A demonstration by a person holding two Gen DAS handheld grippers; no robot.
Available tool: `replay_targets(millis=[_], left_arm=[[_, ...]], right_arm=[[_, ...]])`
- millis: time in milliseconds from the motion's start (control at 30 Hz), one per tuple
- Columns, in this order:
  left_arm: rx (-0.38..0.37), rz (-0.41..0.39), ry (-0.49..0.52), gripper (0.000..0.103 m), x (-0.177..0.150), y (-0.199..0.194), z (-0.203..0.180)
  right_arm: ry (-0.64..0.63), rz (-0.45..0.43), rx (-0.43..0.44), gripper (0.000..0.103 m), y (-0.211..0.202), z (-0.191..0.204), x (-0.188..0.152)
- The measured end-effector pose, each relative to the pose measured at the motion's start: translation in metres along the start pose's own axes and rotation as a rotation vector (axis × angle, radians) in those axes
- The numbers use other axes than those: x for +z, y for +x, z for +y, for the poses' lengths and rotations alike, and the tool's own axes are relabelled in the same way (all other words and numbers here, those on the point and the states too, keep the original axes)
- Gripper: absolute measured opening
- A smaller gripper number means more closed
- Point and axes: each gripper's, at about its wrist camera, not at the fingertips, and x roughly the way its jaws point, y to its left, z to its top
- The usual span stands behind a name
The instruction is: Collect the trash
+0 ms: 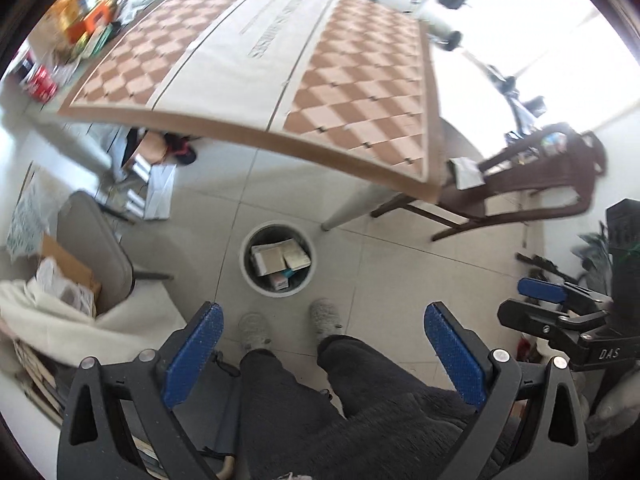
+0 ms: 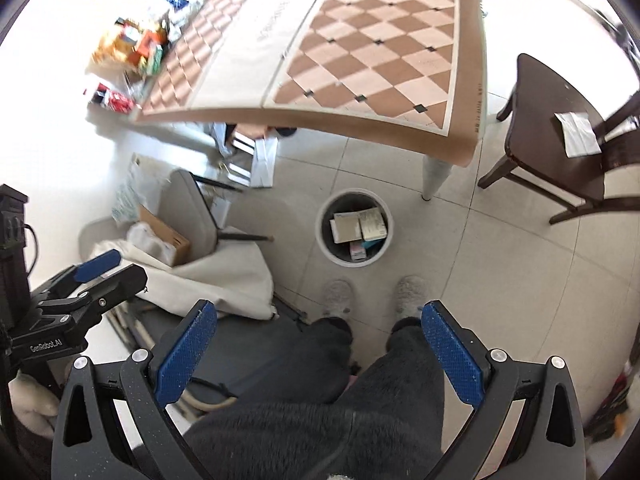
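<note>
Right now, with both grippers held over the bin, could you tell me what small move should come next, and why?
Probably raise the left gripper toward the clutter at the table's far-left edge: both grippers, the right gripper too, are open and hold nothing, and the bin already holds boxes.

A round white waste bin (image 1: 277, 257) (image 2: 353, 227) with a dark inside stands upright on the pale tiled floor, just in front of the table's near edge and beside its white leg. It is open at the top. Inside lie several flat cardboard cartons (image 1: 279, 258) (image 2: 358, 224): two pale beige ones rest side by side on top, tilted a little, each showing a broad printed face. Below them, toward the near wall of the bin, a smaller box (image 1: 280, 281) (image 2: 358, 251) in white and pink shows partly, with a teal edge beside it. The print on the boxes is too small to read.
</note>
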Motion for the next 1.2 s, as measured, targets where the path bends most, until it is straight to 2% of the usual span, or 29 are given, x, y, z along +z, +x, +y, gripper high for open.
replay_targets(millis=[100, 267, 567, 1200], left_arm=[[-0.053, -0.008, 0.040, 0.103, 0.001, -0.022, 0.008], [-0.094, -0.012, 0.123, 0.103, 0.001, -0.050, 0.019], [-0.146, 0.011, 0.231, 0.103, -0.001, -0.076, 0.025], [-0.155, 0.003, 0.249, 0.103, -0.007, -0.084, 0.017]], right_arm=[[0.037, -0.026, 0.010, 0.103, -0.020, 0.019, -0.016], [0.106, -0.071, 0.032, 0.103, -0.044, 0.055, -0.043], [0.198, -0.106, 0.044, 0.103, -0.055, 0.100, -0.077], [0.213, -0.127, 0.055, 0.103, -0.065, 0.101, -0.077]])
